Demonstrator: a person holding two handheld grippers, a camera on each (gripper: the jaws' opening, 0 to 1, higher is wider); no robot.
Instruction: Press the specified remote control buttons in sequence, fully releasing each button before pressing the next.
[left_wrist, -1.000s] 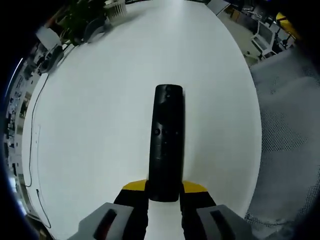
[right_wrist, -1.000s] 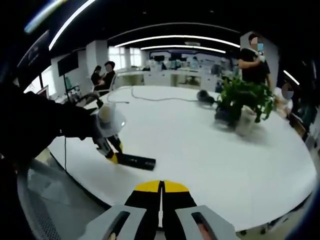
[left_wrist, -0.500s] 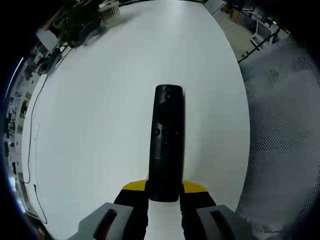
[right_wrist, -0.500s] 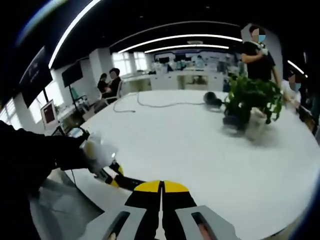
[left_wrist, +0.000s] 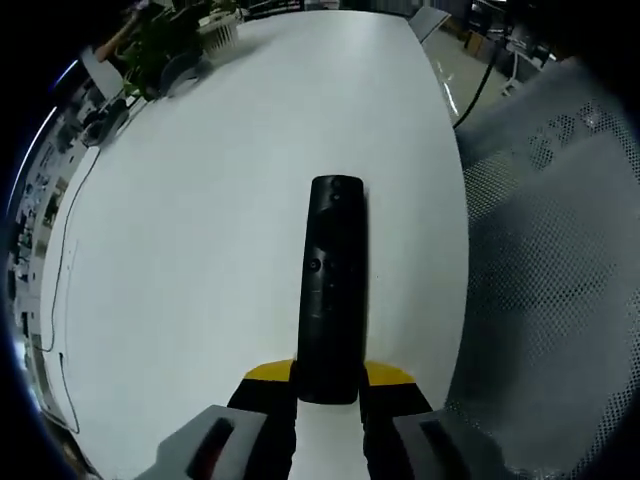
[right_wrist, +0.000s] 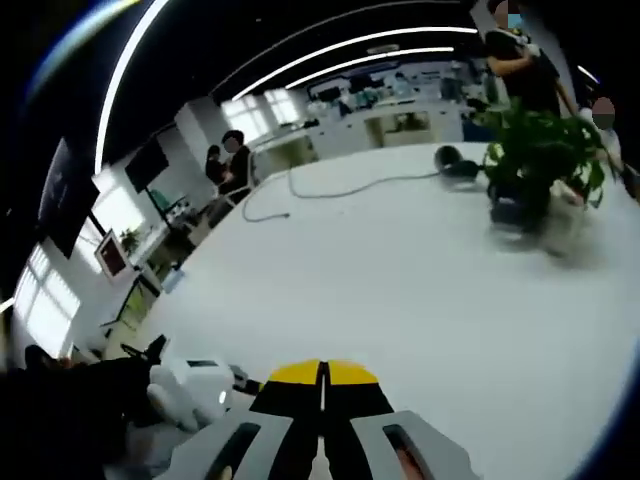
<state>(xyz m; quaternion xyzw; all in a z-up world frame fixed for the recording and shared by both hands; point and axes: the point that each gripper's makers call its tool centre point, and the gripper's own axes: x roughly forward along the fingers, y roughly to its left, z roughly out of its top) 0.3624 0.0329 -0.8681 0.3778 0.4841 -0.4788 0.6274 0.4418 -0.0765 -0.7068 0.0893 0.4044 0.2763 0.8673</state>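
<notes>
A long black remote control (left_wrist: 332, 280) points away from me over the white table (left_wrist: 200, 250), buttons up. My left gripper (left_wrist: 328, 392) is shut on its near end, the yellow-tipped jaws pressed against both sides. In the right gripper view my right gripper (right_wrist: 322, 378) is shut with nothing between its jaws, held above the white table (right_wrist: 420, 290). The left gripper's white body (right_wrist: 190, 390) and a dark sleeve (right_wrist: 70, 410) show at the lower left of that view; the remote itself is hidden there.
A potted green plant (right_wrist: 535, 160) stands on the far part of the table (left_wrist: 165, 40), with a black cable (right_wrist: 330, 190) beside it. A grey mesh chair (left_wrist: 560, 280) sits by the table's edge. People stand in the office behind (right_wrist: 230, 160).
Both cameras shifted. The right gripper view tilted and moved so the left gripper slid to its lower left corner. The remote stays held the same way in the left gripper.
</notes>
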